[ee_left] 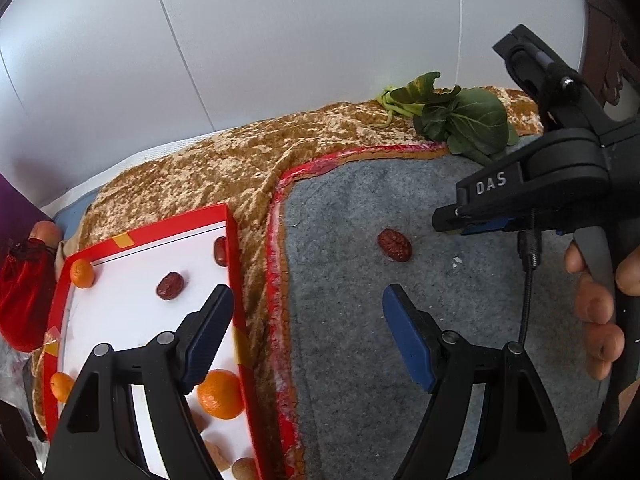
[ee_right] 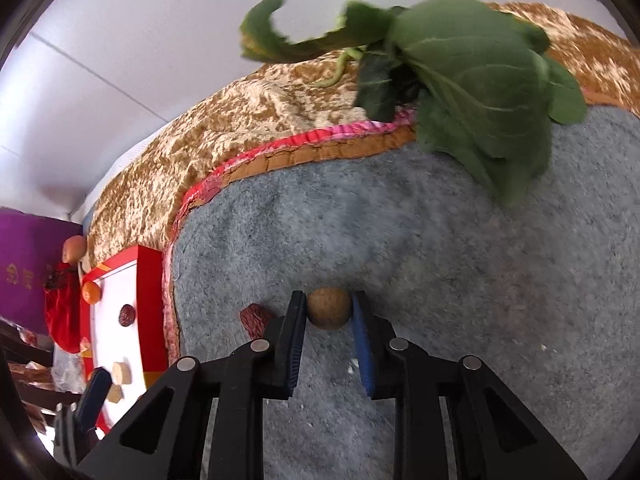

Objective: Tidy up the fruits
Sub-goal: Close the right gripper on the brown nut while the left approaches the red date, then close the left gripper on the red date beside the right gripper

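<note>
Right wrist view: the right tool (ee_right: 329, 312) points down at the grey felt mat (ee_right: 460, 264), its two blue pads closed against the sides of a small round brown fruit (ee_right: 329, 314) that sits on the mat; no gap shows on either side. Just left of the left pad lies a wrinkled red date (ee_right: 255, 319), partly hidden behind the finger. At the far edge of the mat a bunch of leafy greens (ee_right: 472, 92) lies across the red trim and the gold cloth (ee_right: 248, 120). Far left stands the red-rimmed white tray (ee_right: 149, 304), with a small orange (ee_right: 91, 292) and another date (ee_right: 127, 314) in it. In the left wrist view the left tool (ee_left: 308, 336) is wide open with nothing between its pads, one finger over the tray, the other over the mat. A large orange (ee_left: 221, 394) lies in the tray just beside the left finger. The person's fingers (ee_left: 596, 308) wrap the right tool's handle at the right edge.
</note>
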`<state>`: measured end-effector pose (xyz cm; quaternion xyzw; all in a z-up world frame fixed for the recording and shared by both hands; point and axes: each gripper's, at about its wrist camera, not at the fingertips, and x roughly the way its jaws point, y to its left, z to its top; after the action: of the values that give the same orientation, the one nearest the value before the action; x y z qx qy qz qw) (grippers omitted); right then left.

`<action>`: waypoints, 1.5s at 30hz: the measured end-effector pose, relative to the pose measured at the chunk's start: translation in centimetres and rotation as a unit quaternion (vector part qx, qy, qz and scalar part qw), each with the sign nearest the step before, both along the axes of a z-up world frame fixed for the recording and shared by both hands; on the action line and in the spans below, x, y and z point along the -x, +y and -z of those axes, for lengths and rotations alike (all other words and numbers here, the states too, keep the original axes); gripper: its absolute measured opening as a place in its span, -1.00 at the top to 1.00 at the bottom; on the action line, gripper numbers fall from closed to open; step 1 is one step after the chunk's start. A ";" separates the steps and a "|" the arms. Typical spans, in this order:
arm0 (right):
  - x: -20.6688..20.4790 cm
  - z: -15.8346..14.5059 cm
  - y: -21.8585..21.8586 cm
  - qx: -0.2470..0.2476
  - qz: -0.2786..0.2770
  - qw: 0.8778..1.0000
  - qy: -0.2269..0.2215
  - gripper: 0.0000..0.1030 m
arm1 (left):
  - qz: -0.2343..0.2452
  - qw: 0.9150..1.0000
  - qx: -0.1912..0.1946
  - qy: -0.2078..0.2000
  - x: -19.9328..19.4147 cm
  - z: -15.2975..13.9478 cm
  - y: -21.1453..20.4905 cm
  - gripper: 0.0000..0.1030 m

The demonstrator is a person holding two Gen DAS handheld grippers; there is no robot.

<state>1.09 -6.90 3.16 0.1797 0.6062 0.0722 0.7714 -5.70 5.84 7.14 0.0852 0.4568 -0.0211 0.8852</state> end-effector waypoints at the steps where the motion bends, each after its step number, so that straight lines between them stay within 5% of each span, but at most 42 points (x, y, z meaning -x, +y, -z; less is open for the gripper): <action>1: 0.3 -0.5 -0.8 0.003 0.002 1.000 -0.003 0.55 | 0.004 1.000 0.013 0.000 -0.2 0.0 -0.3 -0.50; 6: 1.4 -1.7 -5.0 -0.008 0.019 1.000 0.002 0.55 | 0.006 0.996 0.084 0.015 -2.3 1.2 -2.2 -0.49; 11: 1.9 -2.3 -7.5 -0.011 0.024 1.000 -0.002 0.55 | -0.011 0.998 0.052 0.014 -3.8 2.6 -4.2 -0.49; 18: 1.5 -2.8 -6.7 -0.019 0.011 1.000 -0.005 0.55 | -0.063 0.996 0.058 0.036 -5.6 4.5 -2.8 -0.47; 21: 1.5 -2.7 -5.8 -0.020 0.005 1.000 -0.006 0.55 | -0.065 0.994 0.073 0.045 -5.9 5.1 -2.3 -0.19; 25: 1.5 -2.5 -5.1 -0.019 0.001 1.000 -0.004 0.55 | -0.061 0.995 0.065 0.048 -6.2 5.9 -2.6 -0.14; 30: 1.9 -2.5 -5.2 -0.019 0.004 1.000 -0.007 0.55 | -0.041 0.995 0.082 0.046 -6.2 5.5 -2.8 0.71; 45: 2.6 -4.3 -4.4 -0.037 -0.016 0.999 -0.026 0.55 | 0.034 0.993 0.110 0.030 -0.5 0.4 -1.4 0.75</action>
<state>-1.53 -11.29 7.47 0.1968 0.5855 0.1112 0.7786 -5.16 4.44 6.69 0.0019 0.4750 -0.1038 0.8738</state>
